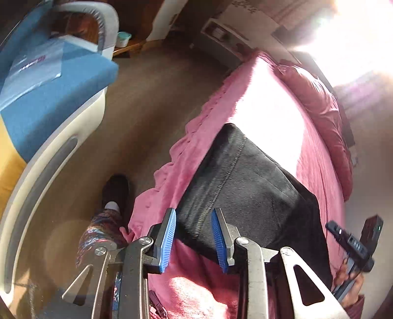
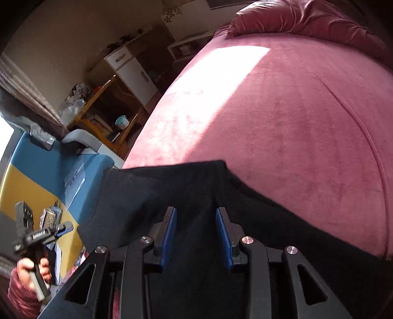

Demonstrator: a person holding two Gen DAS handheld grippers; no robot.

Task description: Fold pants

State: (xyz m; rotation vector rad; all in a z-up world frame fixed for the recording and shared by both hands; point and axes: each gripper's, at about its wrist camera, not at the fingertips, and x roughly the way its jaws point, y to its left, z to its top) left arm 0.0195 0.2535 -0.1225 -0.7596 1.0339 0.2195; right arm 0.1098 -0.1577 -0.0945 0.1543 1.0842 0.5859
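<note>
Dark pants [image 1: 245, 186] lie folded on a pink bed cover [image 1: 270, 117] near the bed's edge. In the left wrist view my left gripper [image 1: 194, 238] is open, its blue pads either side of the pants' near edge and above it, holding nothing. In the right wrist view the pants [image 2: 172, 196] fill the lower frame. My right gripper [image 2: 196, 235] is open over the dark cloth, nothing pinched between its pads. The right gripper's body shows at the left view's right edge [image 1: 353, 245], and the left gripper's at the right view's left edge [image 2: 36, 238].
The bed's edge drops to a brown carpet [image 1: 152, 98]. A blue and yellow couch [image 1: 49, 98] stands across the gap. My foot [image 1: 115, 191] is on the floor by the bed. A pink pillow [image 2: 307, 19] lies at the head. Wooden shelves [image 2: 105, 105] stand beyond.
</note>
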